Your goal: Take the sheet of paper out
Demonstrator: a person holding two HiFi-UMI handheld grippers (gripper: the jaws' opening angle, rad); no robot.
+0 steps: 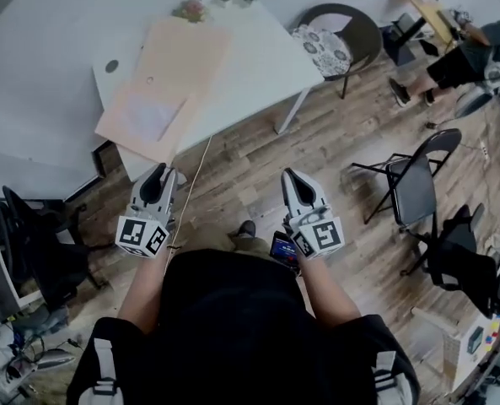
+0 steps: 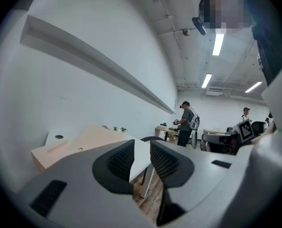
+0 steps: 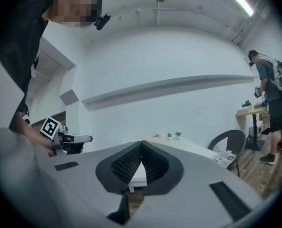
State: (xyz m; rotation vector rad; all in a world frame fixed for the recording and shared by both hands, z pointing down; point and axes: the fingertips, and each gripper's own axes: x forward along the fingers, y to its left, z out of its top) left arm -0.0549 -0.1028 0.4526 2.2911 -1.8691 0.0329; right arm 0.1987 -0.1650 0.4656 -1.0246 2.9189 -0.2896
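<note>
Left gripper (image 2: 141, 145): held in the person's left hand over the wooden floor (image 1: 334, 142), pointing far toward the table. Its jaws stand a narrow gap apart with nothing between them; the table edge shows through the gap.
Right gripper (image 3: 141, 144): held level with the left one, well to its right, also pointing far. The jaw tips meet and nothing is gripped.
Marker cubes: one sits at the near end of each gripper, just above the person's forearms.
Dark device (image 1: 282, 247): a small screen-like thing just near and left of the right gripper's cube; what it is cannot be told.
Thin pale cord (image 1: 197, 175): runs from the table's near edge down between the two grippers.
White table (image 1: 266, 57): stands far of both grippers, against the wall, with its near left corner close to the left gripper's tips in the head view.
Tan envelope (image 1: 186, 57): a large flat piece lying on the left part of the table, overhanging the near left edge, apart from both grippers.
Sheet of paper (image 1: 153, 116): a paler patch on the envelope's near end; whether it lies on or inside cannot be told.
Small plants (image 1: 190, 9): lined up along the table's far edge.
Round dark chair (image 1: 351, 28): at the table's right end, holding a patterned cushion (image 1: 321, 49).
Folding chair (image 1: 414, 188): on the floor, right of the right gripper.
Another person (image 1: 469, 53): far right, by a wooden desk.
</note>
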